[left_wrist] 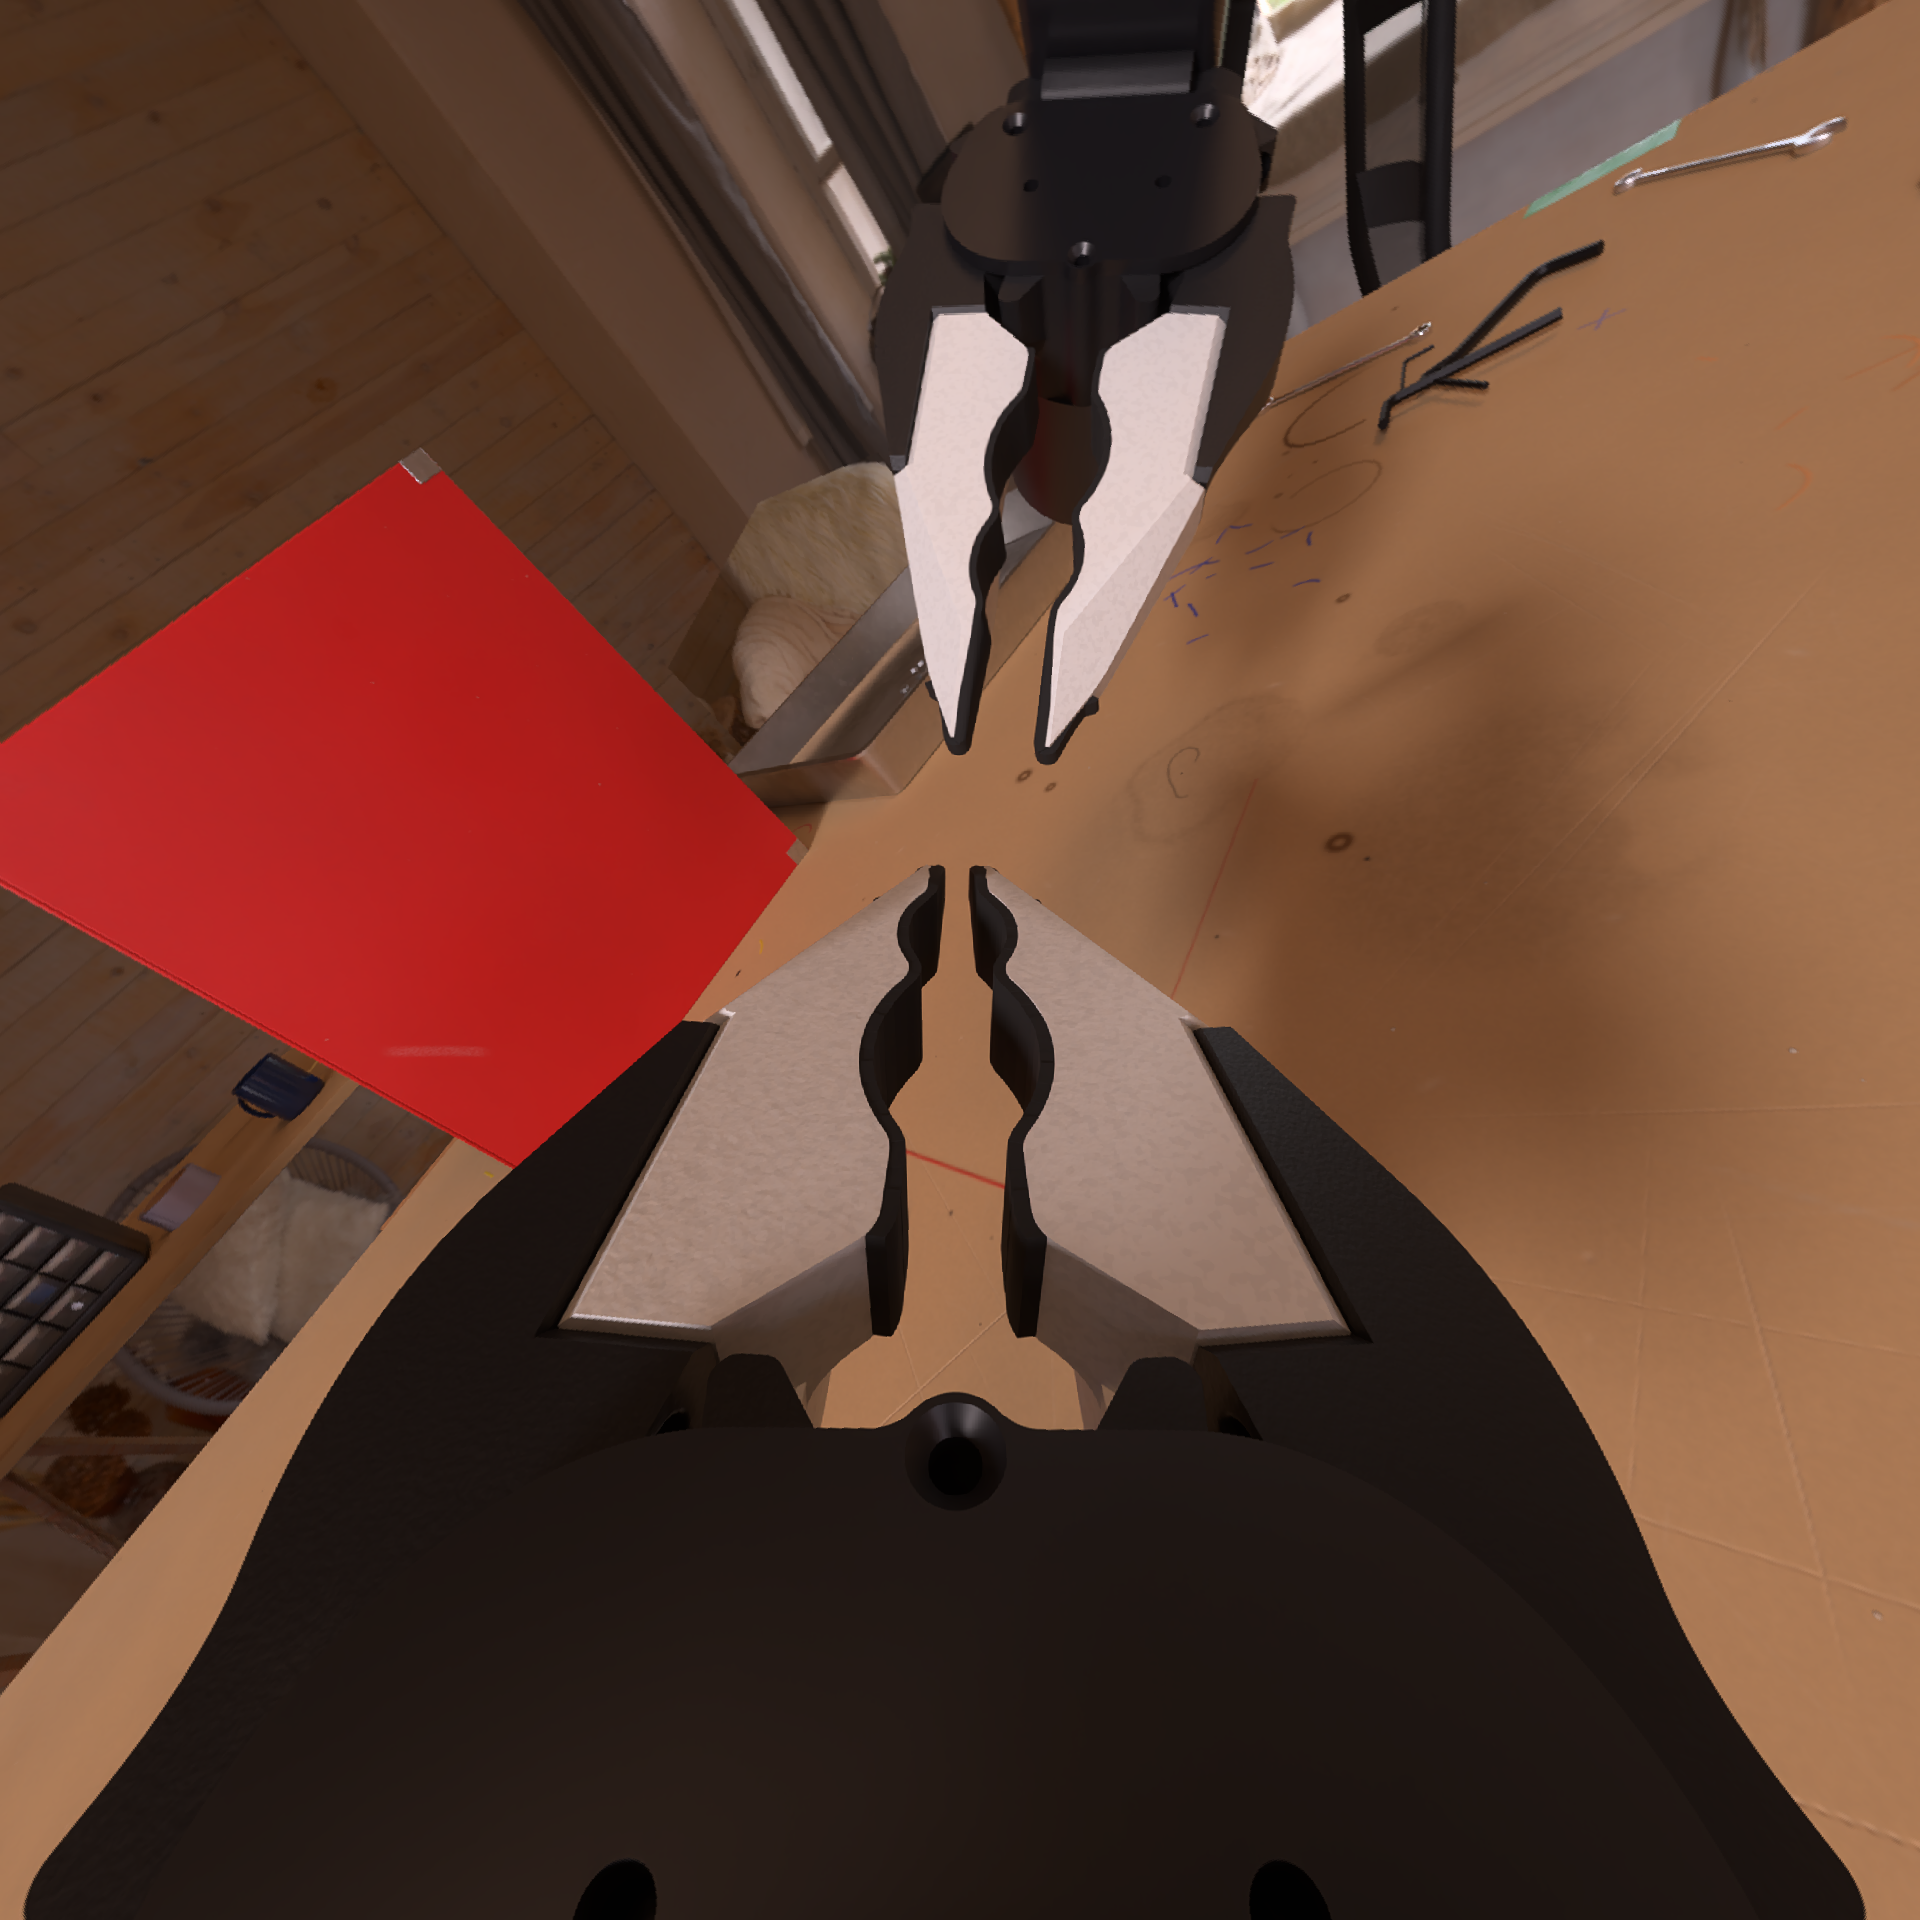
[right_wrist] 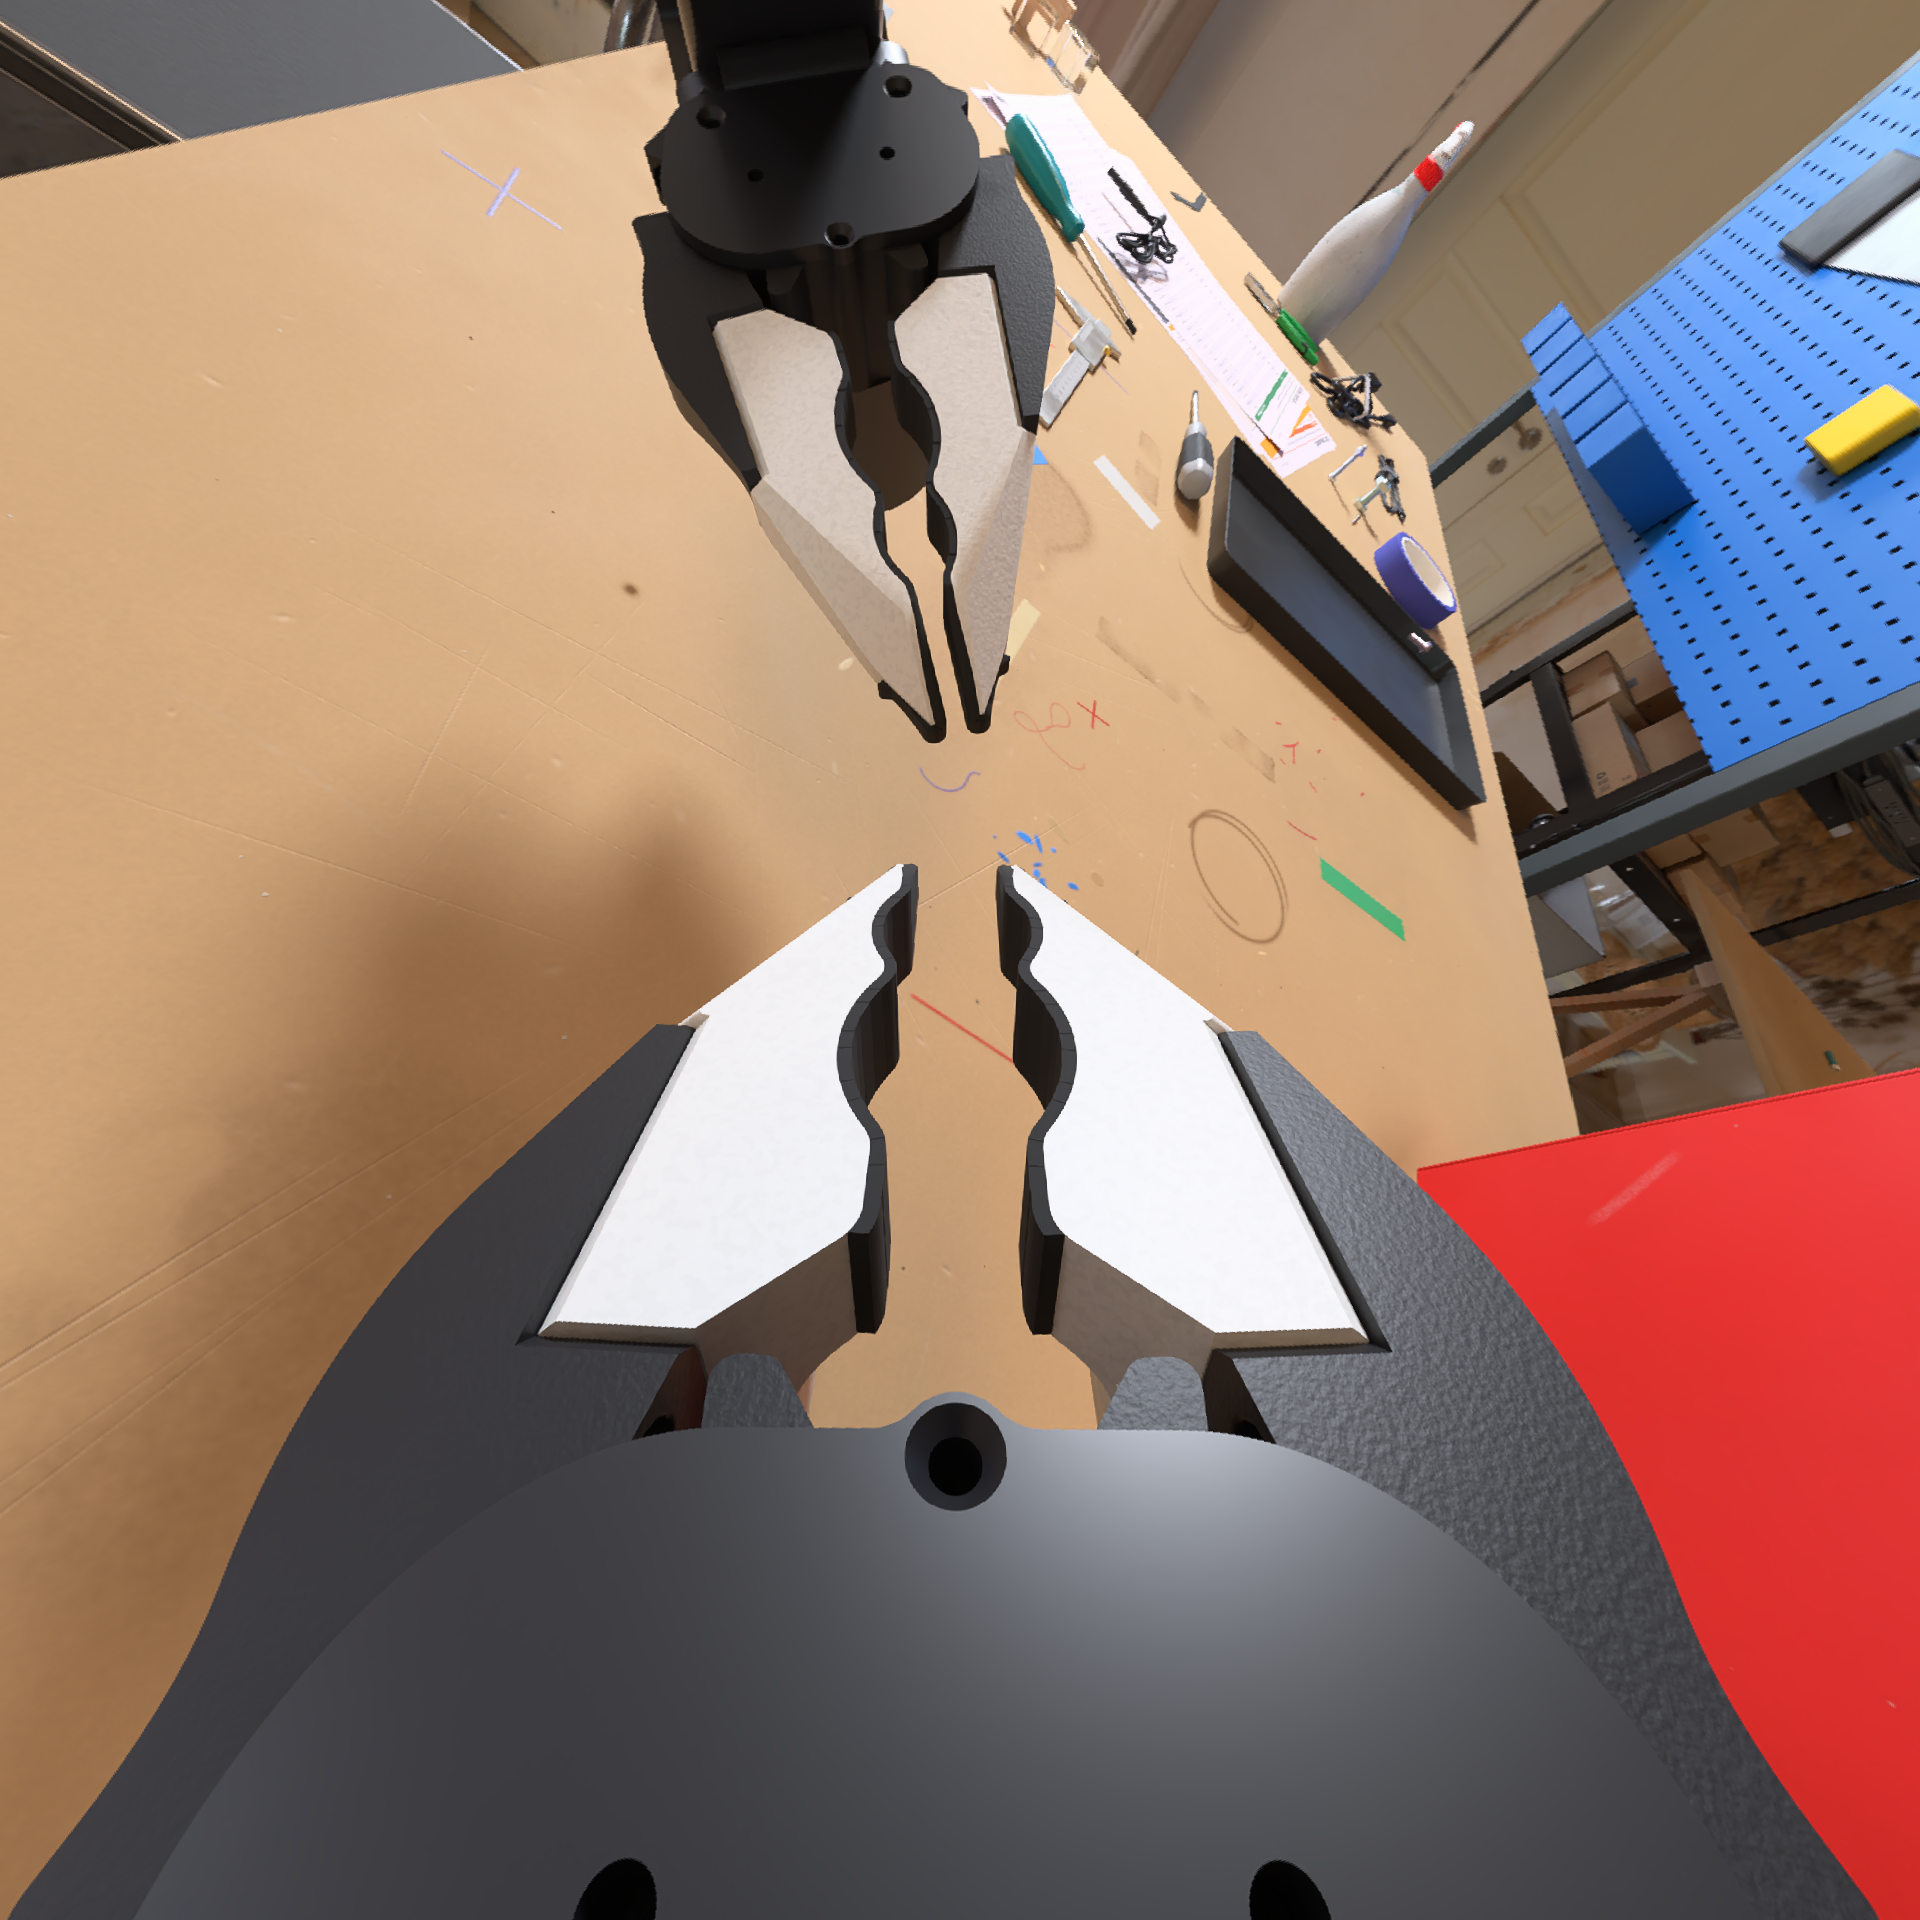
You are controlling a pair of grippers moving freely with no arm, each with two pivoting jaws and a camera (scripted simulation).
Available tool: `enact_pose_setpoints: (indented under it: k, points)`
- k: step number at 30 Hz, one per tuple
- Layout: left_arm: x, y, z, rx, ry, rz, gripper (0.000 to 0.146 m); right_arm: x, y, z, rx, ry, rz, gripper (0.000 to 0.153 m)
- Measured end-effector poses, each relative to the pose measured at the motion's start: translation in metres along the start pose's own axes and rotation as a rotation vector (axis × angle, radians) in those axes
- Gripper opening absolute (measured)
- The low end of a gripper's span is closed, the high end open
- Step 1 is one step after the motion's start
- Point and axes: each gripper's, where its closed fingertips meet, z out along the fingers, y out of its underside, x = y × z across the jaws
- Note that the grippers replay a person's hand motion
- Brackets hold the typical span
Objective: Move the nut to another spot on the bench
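A small dark ring (left_wrist: 1339, 842) lies on the brown bench (left_wrist: 1558, 1039), just ahead and right of my left gripper (left_wrist: 958, 873); it may be the nut, I cannot tell for sure. It may be the dark spot (right_wrist: 630, 589) in the right wrist view. The left gripper is almost shut and empty, low over the bench. My right gripper (right_wrist: 956, 873) faces it tip to tip, its jaws a narrow gap apart and empty. Each gripper shows in the other's view: the right one (left_wrist: 1001, 743), the left one (right_wrist: 956, 727).
A red panel (left_wrist: 364, 810) sticks out past the bench edge beside both grippers (right_wrist: 1714, 1351). A black tray (right_wrist: 1340, 613), blue tape roll (right_wrist: 1415, 580), green screwdriver (right_wrist: 1044, 177) and white pin (right_wrist: 1361, 239) line one edge. Hex keys (left_wrist: 1486, 332) and a wrench (left_wrist: 1725, 156) lie farther off.
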Motion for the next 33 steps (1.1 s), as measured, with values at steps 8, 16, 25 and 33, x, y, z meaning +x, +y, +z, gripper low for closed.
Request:
enact_pose_setpoints:
  k: [8, 16, 25, 33]
  points:
    - [0.001, 0.012, 0.002, -0.063, -0.011, 0.071, 0.004, 0.001, 0.012, 0.003, -0.041, -0.001, 0.066, 0.021]
    - [0.006, 0.077, 0.011, -0.41, -0.067, 0.435, 0.004, -0.001, 0.053, -0.005, -0.211, -0.056, 0.218, 0.025]
    - [0.015, 0.103, 0.014, -0.54, -0.021, 0.595, 0.004, -0.003, 0.061, -0.006, -0.237, -0.07, 0.259, 0.025]
    - [0.028, 0.112, 0.015, -0.585, 0.067, 0.554, 0.009, -0.005, 0.066, -0.005, -0.252, -0.085, 0.289, 0.025]
